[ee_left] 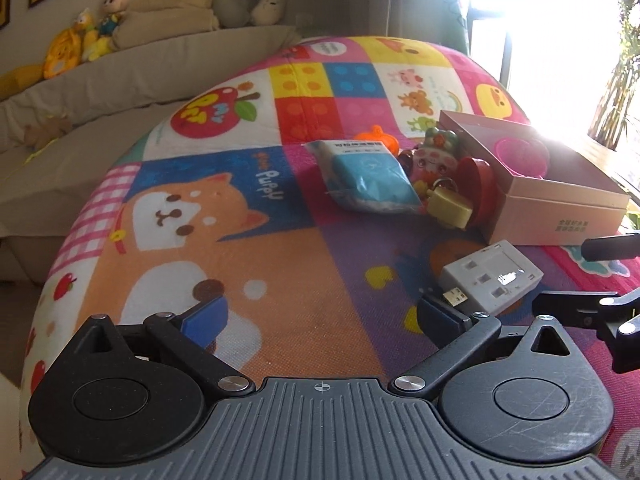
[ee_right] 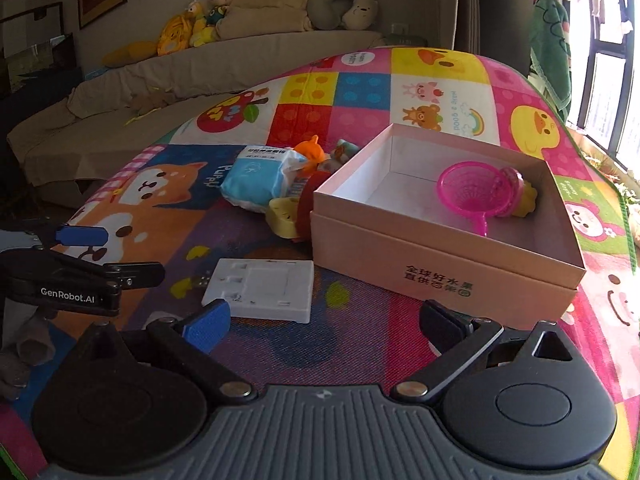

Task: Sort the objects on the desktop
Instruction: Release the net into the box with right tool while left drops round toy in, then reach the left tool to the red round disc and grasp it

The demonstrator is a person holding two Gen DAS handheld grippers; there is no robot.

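Note:
A pink cardboard box (ee_right: 436, 276) (ee_left: 560, 216) stands open on the patterned play mat; inside lie a pink strainer (ee_right: 472, 192) and a yellow toy (ee_right: 524, 200). Left of the box is a heap: a blue-white packet (ee_left: 368, 176) (ee_right: 260, 184), an orange toy (ee_left: 380, 138) (ee_right: 310, 154), a small figurine (ee_left: 430, 160), a red piece (ee_left: 478, 184) and a yellow block (ee_left: 450, 206) (ee_right: 282, 216). A white socket adapter (ee_left: 492, 280) (ee_right: 264, 288) lies in front. My left gripper (ee_left: 320, 316) is open and empty, the adapter just off its right finger. My right gripper (ee_right: 324, 324) is open and empty too.
The play mat (ee_left: 224, 248) covers the table. A beige sofa (ee_left: 120, 80) with plush toys (ee_left: 80, 40) sits behind. A bright window (ee_left: 540, 20) is at the right. The other gripper shows in the left wrist view's right edge (ee_left: 608, 280) and the right wrist view's left edge (ee_right: 80, 264).

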